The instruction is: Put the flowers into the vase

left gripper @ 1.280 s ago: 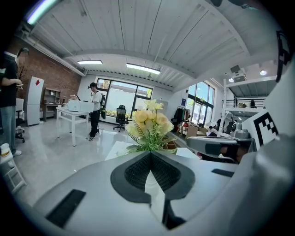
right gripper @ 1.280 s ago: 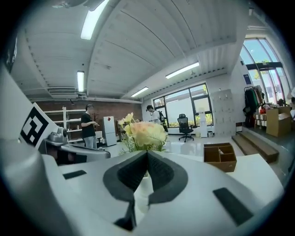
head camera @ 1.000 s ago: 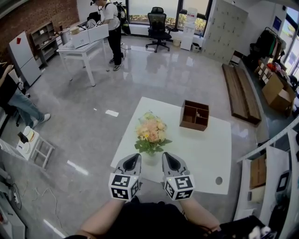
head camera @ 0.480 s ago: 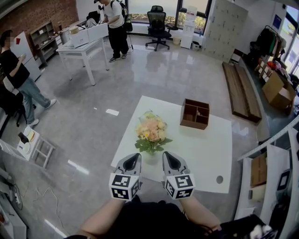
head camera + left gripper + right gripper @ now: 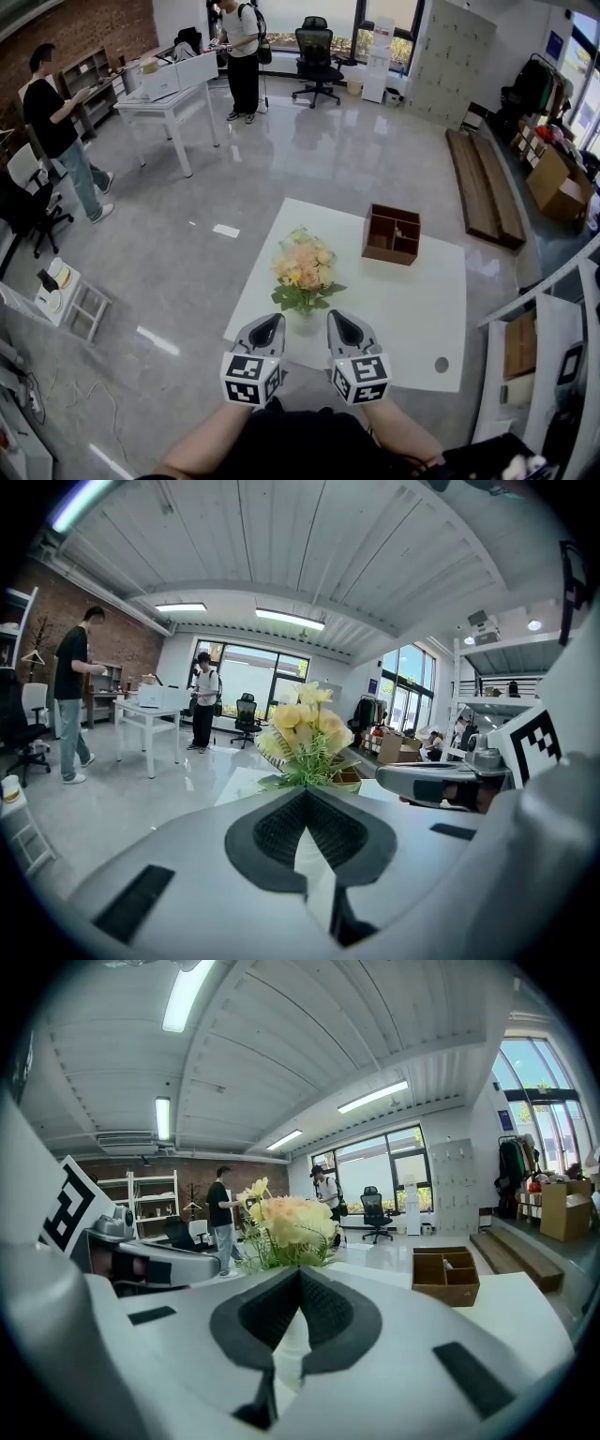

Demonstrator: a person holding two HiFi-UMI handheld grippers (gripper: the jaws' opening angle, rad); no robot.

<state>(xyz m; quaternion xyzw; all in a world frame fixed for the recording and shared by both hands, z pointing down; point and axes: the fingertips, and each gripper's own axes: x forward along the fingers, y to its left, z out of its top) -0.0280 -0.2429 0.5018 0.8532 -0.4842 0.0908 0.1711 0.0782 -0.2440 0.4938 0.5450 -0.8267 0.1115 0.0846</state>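
Head view: the person's forearms (image 5: 202,442) reach forward side by side, with the left tongs (image 5: 267,323) and right tongs (image 5: 336,322) held parallel and tipped slightly downward at the near edge of the white worktop (image 5: 412,300). Both pairs of jaws are pressed together with nothing between them. The flowers (image 5: 303,267) stand upright on the worktop at twelve o'clock, just beyond the tips. A wooden box (image 5: 392,233) sits at two o'clock of them.

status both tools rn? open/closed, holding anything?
Left tool: closed, holding nothing.
Right tool: closed, holding nothing.
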